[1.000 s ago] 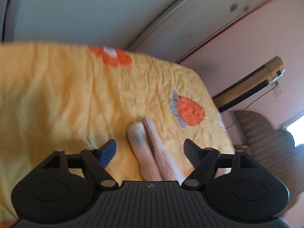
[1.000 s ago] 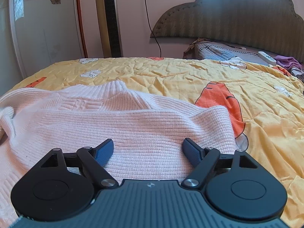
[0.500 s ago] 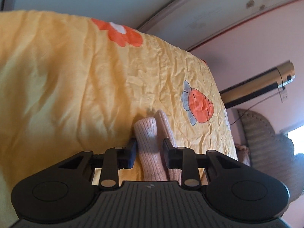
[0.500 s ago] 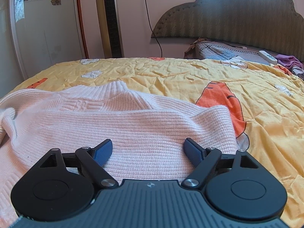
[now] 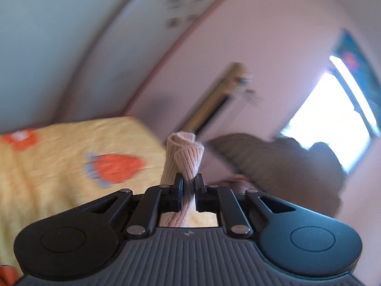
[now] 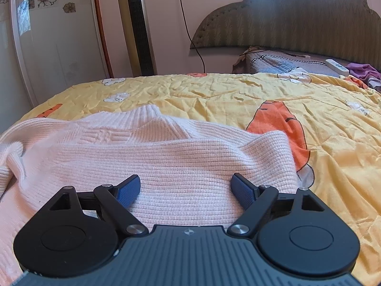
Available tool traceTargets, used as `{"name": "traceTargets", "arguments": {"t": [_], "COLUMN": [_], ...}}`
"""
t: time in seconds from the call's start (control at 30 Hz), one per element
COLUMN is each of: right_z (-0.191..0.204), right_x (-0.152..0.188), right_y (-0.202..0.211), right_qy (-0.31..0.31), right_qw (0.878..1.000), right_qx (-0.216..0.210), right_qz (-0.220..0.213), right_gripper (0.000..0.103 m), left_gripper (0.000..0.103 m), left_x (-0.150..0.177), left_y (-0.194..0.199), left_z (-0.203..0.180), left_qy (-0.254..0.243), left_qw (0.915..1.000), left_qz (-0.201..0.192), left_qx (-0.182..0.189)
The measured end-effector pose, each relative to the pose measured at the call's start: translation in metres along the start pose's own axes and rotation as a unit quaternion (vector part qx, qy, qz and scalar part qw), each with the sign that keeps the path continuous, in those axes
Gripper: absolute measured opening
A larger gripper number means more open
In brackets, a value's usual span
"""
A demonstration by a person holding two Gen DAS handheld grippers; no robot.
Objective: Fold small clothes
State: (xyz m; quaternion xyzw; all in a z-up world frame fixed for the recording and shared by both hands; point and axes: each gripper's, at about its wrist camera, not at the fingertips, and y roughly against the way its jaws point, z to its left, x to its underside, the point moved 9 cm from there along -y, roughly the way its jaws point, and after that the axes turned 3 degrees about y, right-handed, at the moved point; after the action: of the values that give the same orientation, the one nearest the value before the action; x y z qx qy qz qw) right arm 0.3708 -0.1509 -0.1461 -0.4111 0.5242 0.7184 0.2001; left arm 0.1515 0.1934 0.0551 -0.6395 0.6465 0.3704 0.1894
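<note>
The left gripper [image 5: 188, 186] sits at the lower centre of the left wrist view, its jaws clenched on a ribbed pink sweater sleeve [image 5: 184, 157]. The cuff end of that sleeve stands up above the jaws at mid-frame, curled over on itself, and the rest of it runs down between the fingers toward the gripper body. Behind it, the left half of the frame shows the yellow bedspread [image 5: 59, 166] with orange carrot prints, heavily blurred. To the upper right of the sleeve, a gold and black tower fan [image 5: 214, 100] leans across the pink wall, a brown padded headboard [image 5: 273, 157] fills the right middle, and a bright window [image 5: 333, 119] glares at the right edge.

In the right wrist view, the right gripper [image 6: 186, 188] occupies the lower centre with its blue-padded fingers spread wide, released and holding nothing. Both pads rest against or just above the pink knitted sweater [image 6: 152, 157]; contact cannot be judged. The sweater lies spread across the lower left and centre of the frame, its collar toward mid-frame, one side folded over the body. It lies on the yellow bedspread [image 6: 238, 93], beside an orange carrot print [image 6: 278, 121] at right centre. Farther back, the tower fan [image 6: 138, 23] stands at top centre, and the headboard [image 6: 285, 16] fills the upper right.
</note>
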Motion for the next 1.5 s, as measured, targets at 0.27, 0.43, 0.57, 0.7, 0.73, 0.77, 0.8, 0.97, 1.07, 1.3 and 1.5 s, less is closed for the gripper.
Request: {"name": "traceTargets", "arguments": {"t": [0.27, 0.43, 0.57, 0.7, 0.73, 0.77, 0.8, 0.97, 1.07, 1.3, 1.5], "right_z": [-0.001, -0.004, -0.006, -0.005, -0.004, -0.004, -0.003, 0.044, 0.077, 0.131, 0.136], "right_x": [-0.001, -0.001, -0.002, -0.004, -0.006, -0.010, -0.016, -0.015, 0.025, 0.090, 0.114], "right_y": [0.001, 0.002, 0.003, 0.005, 0.010, 0.018, 0.033, 0.145, 0.190, 0.238, 0.212], "right_qy": [-0.005, -0.016, -0.028, -0.030, -0.028, -0.030, -0.030, 0.146, 0.326, 0.448, 0.463], "right_qw": [1.000, 1.000, 0.999, 0.999, 0.999, 0.999, 0.999, 0.983, 0.939, 0.884, 0.879], "right_qx": [-0.003, -0.011, -0.020, -0.033, -0.030, -0.019, -0.013, -0.052, -0.037, -0.098, -0.110], "right_qz": [-0.002, -0.004, -0.007, -0.001, 0.008, 0.010, 0.000, -0.095, -0.108, -0.097, -0.028], "right_gripper": [0.084, 0.084, 0.084, 0.088, 0.088, 0.083, 0.080, 0.091, 0.090, 0.076, 0.053], "left_gripper": [0.009, 0.010, 0.013, 0.022, 0.035, 0.046, 0.069, 0.078, 0.078, 0.078, 0.078], "left_x": [0.203, 0.294, 0.292, 0.259, 0.246, 0.234, 0.219, 0.175, 0.165, 0.175, 0.176], "left_y": [-0.018, -0.024, -0.005, 0.019, 0.024, 0.026, 0.026, 0.006, -0.006, -0.025, -0.028], "left_z": [-0.115, -0.085, -0.070, -0.068, -0.065, -0.059, -0.049, 0.001, 0.031, 0.071, 0.067], "left_qy": [-0.135, -0.167, -0.177, -0.182, -0.176, -0.169, -0.165, -0.145, -0.084, -0.014, -0.021], "left_qw": [0.9561, 0.9206, 0.9084, 0.9184, 0.9255, 0.9342, 0.9451, 0.9694, 0.9747, 0.9674, 0.9667], "left_qz": [0.220, 0.338, 0.363, 0.326, 0.308, 0.288, 0.262, 0.198, 0.197, 0.224, 0.227], "left_qx": [0.139, 0.101, 0.109, 0.131, 0.132, 0.125, 0.105, -0.014, -0.064, -0.118, -0.116]}}
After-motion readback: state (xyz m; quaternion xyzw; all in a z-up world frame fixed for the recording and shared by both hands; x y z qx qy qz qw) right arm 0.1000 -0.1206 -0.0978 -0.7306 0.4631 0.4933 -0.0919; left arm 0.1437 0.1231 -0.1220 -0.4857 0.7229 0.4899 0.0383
